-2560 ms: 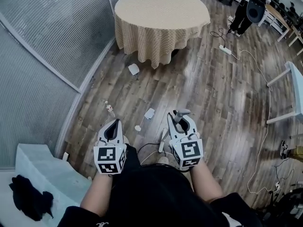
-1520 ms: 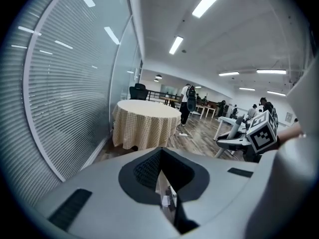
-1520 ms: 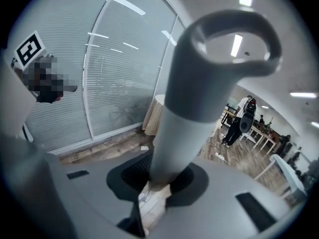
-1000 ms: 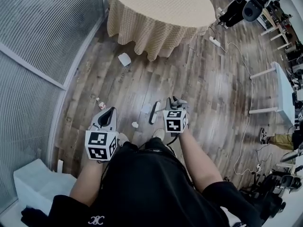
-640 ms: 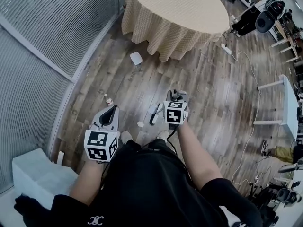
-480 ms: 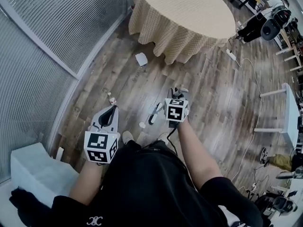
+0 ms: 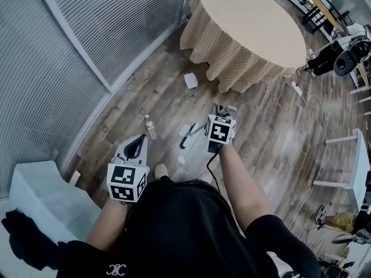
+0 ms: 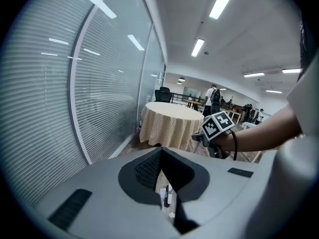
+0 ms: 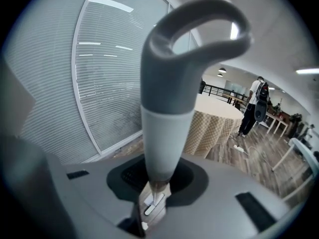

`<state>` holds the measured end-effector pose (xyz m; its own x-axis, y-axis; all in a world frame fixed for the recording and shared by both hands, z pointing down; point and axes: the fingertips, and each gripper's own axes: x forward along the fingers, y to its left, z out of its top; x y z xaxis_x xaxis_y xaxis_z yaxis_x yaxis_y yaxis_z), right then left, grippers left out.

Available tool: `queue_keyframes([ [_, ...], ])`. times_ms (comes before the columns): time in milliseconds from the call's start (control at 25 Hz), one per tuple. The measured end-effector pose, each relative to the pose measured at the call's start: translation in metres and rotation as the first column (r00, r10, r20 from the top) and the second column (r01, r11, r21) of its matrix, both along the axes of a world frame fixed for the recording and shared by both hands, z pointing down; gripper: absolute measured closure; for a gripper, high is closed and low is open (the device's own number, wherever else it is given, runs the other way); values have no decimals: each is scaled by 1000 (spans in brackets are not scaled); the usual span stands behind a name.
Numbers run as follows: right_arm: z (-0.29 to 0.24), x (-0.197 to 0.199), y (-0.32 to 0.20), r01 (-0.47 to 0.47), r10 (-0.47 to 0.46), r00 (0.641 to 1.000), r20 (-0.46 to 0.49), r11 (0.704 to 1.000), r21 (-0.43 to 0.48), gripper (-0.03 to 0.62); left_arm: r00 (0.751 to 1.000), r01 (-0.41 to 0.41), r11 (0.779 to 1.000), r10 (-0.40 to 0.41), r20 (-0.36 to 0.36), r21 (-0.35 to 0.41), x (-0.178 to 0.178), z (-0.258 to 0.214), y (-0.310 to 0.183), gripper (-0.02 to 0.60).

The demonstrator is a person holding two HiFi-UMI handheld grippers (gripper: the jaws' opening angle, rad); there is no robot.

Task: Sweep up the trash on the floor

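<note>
Short of the cloth-draped round table, the right gripper clamps the upright broom handle; the left gripper is closed on nothing. Paper trash lies on the floor left of the broom, between both grippers, nearer the right.

Right gripper with broom nearer table

Ahead of the jaws a cloth-draped round table stands on wood-plank floor, a ribbed glass wall to their left, strip lights overhead.
</note>
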<state>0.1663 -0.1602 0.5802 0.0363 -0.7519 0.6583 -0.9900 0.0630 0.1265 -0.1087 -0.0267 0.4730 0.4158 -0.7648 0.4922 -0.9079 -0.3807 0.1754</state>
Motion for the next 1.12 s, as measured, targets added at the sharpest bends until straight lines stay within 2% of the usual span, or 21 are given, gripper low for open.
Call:
queue_keyframes([
  [200,-4,-3,-5,-48,48,998,51,999,10,514,1000,1,1000,-1,24,10,-5,-2,3,584],
  [400,-15,15,1,-127,122,987,104,991,49,514,999,-22,1000,21,42,17,0,-2,7,584],
  [600,-32,22,17,-144,133,982,138,987,77,514,997,-54,998,54,51,9,6,5,11,584],
  [760,-49,21,39,-101,91,989,115,991,89,514,994,-93,996,93,48,-9,16,14,14,584],
  [880,-59,14,60,-61,56,996,63,994,89,514,992,-119,993,120,34,-19,23,18,11,584],
  [1120,-61,5,97,-68,68,997,-25,997,34,514,984,-177,984,178,16,-12,37,19,2,584],
])
